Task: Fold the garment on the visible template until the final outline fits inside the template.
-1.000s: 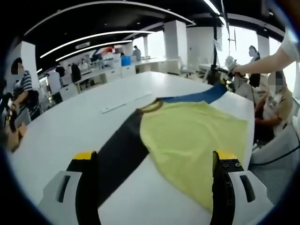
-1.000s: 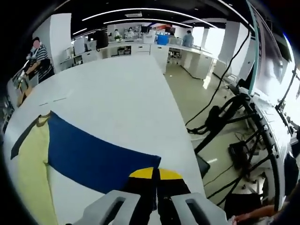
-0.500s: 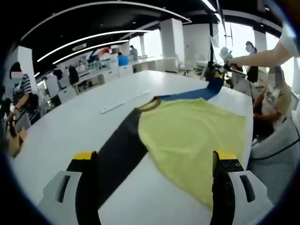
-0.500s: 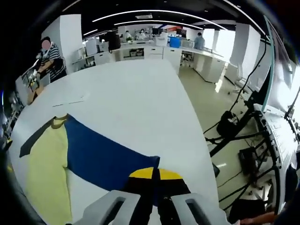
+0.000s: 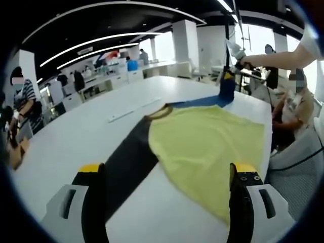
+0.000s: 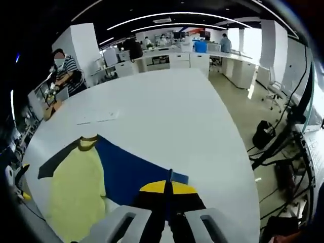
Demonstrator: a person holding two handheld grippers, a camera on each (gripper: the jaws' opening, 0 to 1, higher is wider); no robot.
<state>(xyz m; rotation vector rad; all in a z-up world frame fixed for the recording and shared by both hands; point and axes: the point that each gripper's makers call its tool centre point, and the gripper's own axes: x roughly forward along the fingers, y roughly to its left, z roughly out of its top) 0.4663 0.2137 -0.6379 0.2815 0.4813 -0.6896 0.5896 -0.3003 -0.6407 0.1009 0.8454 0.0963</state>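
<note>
With the right tongs (image 6: 168, 195) clamped on it, the blue sleeve (image 6: 132, 169) has been lifted off the counter (image 6: 167, 111) toward the yellow body (image 5: 207, 147), beginning a fold, while the left tongs (image 5: 167, 174) are held apart.

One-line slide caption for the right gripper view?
Right gripper shut on blue sleeve, lifting it above the white table.

Garment (image 5: 202, 147): yellow body, one sleeve black, other sleeve blue (image 6: 134, 174), brownish collar. Bench (image 5: 76, 147) white. Left tongs (image 5: 169, 174) and right tongs (image 6: 168, 191): black jaws, yellow tips, grey-white housing.
</note>
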